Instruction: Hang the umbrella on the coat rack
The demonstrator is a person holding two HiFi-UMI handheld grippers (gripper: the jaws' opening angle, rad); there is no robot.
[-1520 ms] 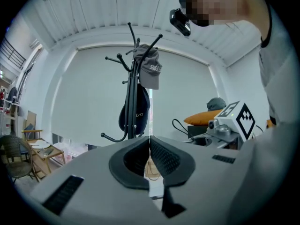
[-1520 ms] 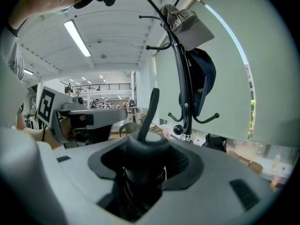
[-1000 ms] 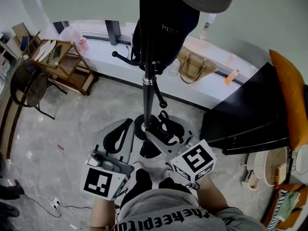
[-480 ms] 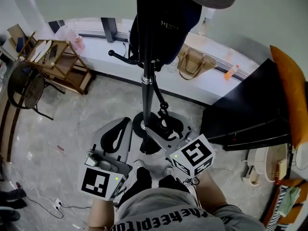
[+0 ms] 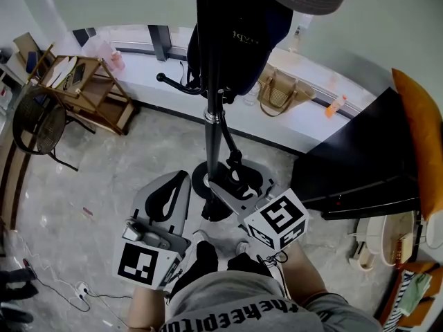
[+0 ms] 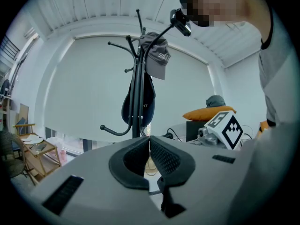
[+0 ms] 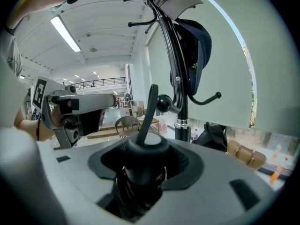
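Slowly, right gripper, clamped on umbrella, has crept twd low hook of coat rack, so hanging's close; left gripper closed, empty

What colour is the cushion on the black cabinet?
The cushion is orange, clearest in the head view.

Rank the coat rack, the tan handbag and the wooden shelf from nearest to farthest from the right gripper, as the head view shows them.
1. Coat rack, just ahead of the right gripper, which grips the umbrella.
2. Handbag, farther back, behind the rack.
3. Wooden shelf, far to the left.
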